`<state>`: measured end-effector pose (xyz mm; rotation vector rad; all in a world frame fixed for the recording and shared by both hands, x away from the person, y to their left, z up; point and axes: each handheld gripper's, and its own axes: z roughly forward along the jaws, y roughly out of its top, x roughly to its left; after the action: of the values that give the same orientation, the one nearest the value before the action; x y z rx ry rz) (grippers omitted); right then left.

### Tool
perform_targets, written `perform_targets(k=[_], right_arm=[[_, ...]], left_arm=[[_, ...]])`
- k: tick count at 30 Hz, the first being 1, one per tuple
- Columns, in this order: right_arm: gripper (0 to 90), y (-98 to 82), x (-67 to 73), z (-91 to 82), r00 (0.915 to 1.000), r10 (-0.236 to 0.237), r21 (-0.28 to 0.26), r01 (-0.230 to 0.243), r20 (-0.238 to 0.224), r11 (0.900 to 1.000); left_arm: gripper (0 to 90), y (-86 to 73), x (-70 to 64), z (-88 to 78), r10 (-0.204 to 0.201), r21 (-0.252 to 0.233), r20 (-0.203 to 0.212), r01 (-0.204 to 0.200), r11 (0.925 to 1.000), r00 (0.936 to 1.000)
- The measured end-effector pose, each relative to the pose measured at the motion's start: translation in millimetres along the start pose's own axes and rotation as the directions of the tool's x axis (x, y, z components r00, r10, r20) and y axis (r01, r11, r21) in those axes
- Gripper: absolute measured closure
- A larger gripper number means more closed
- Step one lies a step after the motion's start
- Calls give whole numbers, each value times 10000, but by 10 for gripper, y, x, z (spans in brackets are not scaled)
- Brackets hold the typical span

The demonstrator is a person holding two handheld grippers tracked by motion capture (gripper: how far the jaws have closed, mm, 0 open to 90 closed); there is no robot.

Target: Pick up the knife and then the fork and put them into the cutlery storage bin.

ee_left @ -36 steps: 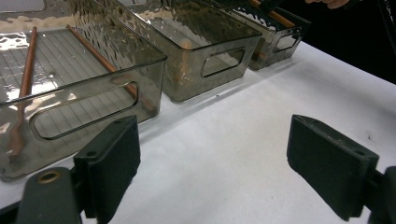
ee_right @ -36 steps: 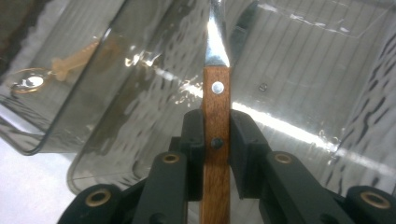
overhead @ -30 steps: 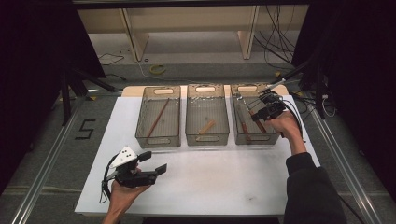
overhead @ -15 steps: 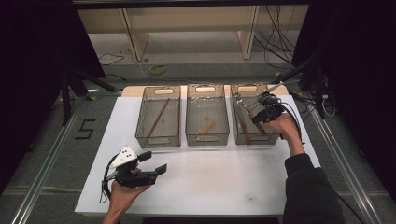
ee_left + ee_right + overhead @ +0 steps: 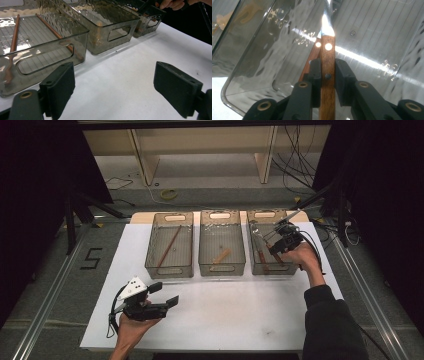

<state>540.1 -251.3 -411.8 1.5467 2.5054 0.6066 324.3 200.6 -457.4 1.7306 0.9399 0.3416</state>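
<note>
A wooden-handled knife (image 5: 328,75) is clamped in the right hand-held gripper (image 5: 327,72) over the rightmost clear bin (image 5: 256,265) on the table (image 5: 240,310). The left hand-held gripper (image 5: 113,87) hangs wide open, empty, near the table's front edge.

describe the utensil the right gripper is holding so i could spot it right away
Three smoky clear bins stand in a row on the white table; go to the rightmost bin. Over it the right gripper clamps a wooden-handled knife, brass rivets near its shiny blade. Unlike the utensils lying in the bins, it is held up.
</note>
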Motion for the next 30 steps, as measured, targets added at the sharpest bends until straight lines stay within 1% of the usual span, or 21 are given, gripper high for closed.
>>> perform_targets(k=[4,6,7,8,10,12,13,16,18,20,23,25,28,30], right_arm=[[766,2,7,27,10000,-71,163,70,37,9998],[748,6,5,40,10000,-23,153,22,67,9999],[698,10,1,38,10000,56,113,-55,-34,9999],[681,13,-4,28,9998,59,75,-57,-197,10000],[677,18,5,3,9996,28,-41,-29,-283,10000],[644,17,3,-14,9994,-44,-144,39,-357,9999],[642,16,4,-20,9992,23,-148,-29,-406,9999],[611,1,5,-37,9992,-7,-199,-1,-394,9998],[570,-9,22,-63,9987,-120,-362,102,-495,9993],[534,-23,59,-107,9976,-259,-676,216,-637,9975],[477,-60,147,-179,9949,-388,-1150,280,-926,9930],[450,-93,207,-207,9923,-520,-1366,365,-1120,9900],[414,-154,290,-241,9898,-700,-1650,490,-1243,9851],[411,-192,335,-268,9895,-790,-1922,547,-1213,9798]], left_arm=[[168,0,0,0,8,-3,1,-8,10000,10000],[168,0,0,-1,7,-10,4,-7,10000,10000],[168,1,0,-2,6,-11,1,-6,10000,10000],[168,1,0,-1,4,-11,2,-4,10000,10000],[168,0,1,1,-8,-6,-1,8,10000,10000],[168,1,0,1,-2,0,3,2,10000,10000],[168,1,-1,1,3,-1,9,-3,10000,10000],[168,1,-1,0,1,-5,5,-1,10000,10000],[167,0,1,0,-11,-10,-7,11,10000,10000],[167,0,1,2,-20,5,-2,20,10000,10000],[167,1,-4,3,1,22,11,-1,10000,10000],[167,0,-2,4,-13,31,9,13,10000,10000],[167,-1,0,5,-41,27,20,41,10000,10000],[167,-1,1,6,-58,24,40,58,10000,10000]])
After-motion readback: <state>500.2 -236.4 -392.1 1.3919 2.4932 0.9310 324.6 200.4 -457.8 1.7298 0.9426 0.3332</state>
